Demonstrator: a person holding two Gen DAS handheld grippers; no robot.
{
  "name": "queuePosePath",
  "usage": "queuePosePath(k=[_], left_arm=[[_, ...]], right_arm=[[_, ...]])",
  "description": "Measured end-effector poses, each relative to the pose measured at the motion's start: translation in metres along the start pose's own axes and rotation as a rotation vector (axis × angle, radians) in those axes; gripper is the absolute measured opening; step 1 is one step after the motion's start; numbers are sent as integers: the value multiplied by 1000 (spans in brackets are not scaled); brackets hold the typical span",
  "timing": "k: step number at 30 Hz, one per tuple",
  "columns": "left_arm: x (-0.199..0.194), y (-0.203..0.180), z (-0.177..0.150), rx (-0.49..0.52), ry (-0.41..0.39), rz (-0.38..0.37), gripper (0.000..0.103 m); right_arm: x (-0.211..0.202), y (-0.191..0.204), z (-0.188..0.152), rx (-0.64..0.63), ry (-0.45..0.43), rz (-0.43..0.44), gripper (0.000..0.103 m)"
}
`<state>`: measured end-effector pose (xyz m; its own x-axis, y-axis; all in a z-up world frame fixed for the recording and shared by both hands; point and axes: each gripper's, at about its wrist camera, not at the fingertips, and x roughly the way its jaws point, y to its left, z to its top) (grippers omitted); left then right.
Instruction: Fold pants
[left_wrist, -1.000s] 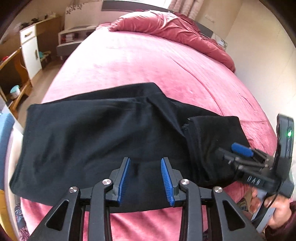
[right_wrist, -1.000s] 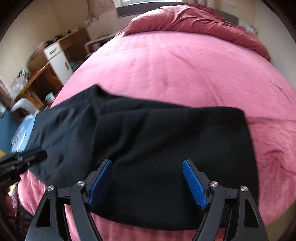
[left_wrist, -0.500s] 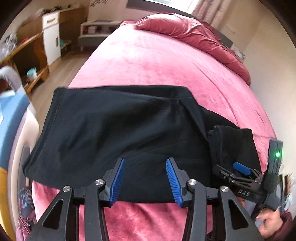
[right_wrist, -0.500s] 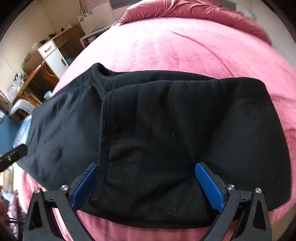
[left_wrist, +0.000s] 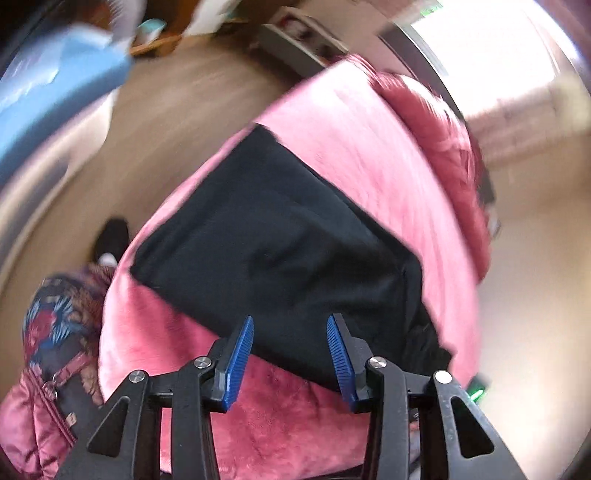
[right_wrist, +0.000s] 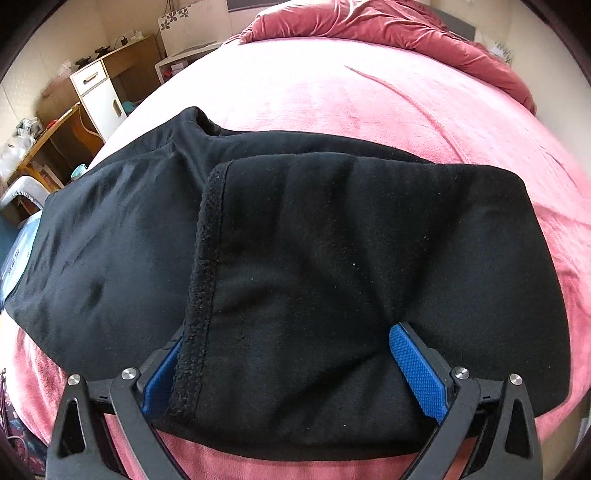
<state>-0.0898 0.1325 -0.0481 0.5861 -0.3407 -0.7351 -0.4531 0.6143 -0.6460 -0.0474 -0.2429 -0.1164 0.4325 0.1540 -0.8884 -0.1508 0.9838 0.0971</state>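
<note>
Pink bedspread (right_wrist: 369, 96) stretches ahead of both my tools. Black pants (right_wrist: 332, 258) lie folded on it, straight under my right gripper (right_wrist: 291, 373), whose jaws have just spread wide and straddle the folded layer, pressing down. My left gripper (left_wrist: 290, 360) hangs half open, empty, just short of the pants' edge.

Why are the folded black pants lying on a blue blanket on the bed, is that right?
Not quite: the blanket is pink, not blue. The right wrist view shows the folded black fabric pants lying on a fuzzy pink blanket that covers the bed.
</note>
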Motion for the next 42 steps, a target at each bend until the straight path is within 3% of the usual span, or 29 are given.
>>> queuePosePath(k=[5,7,10,16,18,20,26,28,31,34,38,39,42], left_arm=[[-7,32,7,-174,-21,-84,44],[-2,44,7,-244,-37,-95,54],[7,58,5,-315,-29,-68,57],[28,69,3,-348,2,-24,55],[36,73,7,-356,4,-4,52],[37,73,9,-356,-3,14,32],[47,74,12,-306,8,37,28],[49,77,13,-312,6,34,21],[42,62,12,-229,-25,56,13],[26,21,10,-19,-100,87,13],[13,-50,-2,317,-151,23,12],[13,-73,-9,421,-139,-18,12],[24,-108,-26,578,-96,-68,12]], right_arm=[[0,2,-2,-3,-6,-2,103],[0,2,-3,-3,-9,0,103],[-3,-2,-4,2,-14,12,103],[-5,-5,-3,-4,-17,13,103],[-5,-5,-4,-10,-16,7,103],[-5,-4,-4,-9,-16,9,103],[-5,-2,-4,-16,-13,4,103],[-5,-1,-4,-19,-11,1,103],[-5,-2,-3,-17,-11,6,103],[-4,-4,-3,-14,-10,13,103],[-6,-7,-1,-9,-8,30,103],[-7,-9,0,-16,-2,37,103],[-13,-14,5,-36,13,59,103]])
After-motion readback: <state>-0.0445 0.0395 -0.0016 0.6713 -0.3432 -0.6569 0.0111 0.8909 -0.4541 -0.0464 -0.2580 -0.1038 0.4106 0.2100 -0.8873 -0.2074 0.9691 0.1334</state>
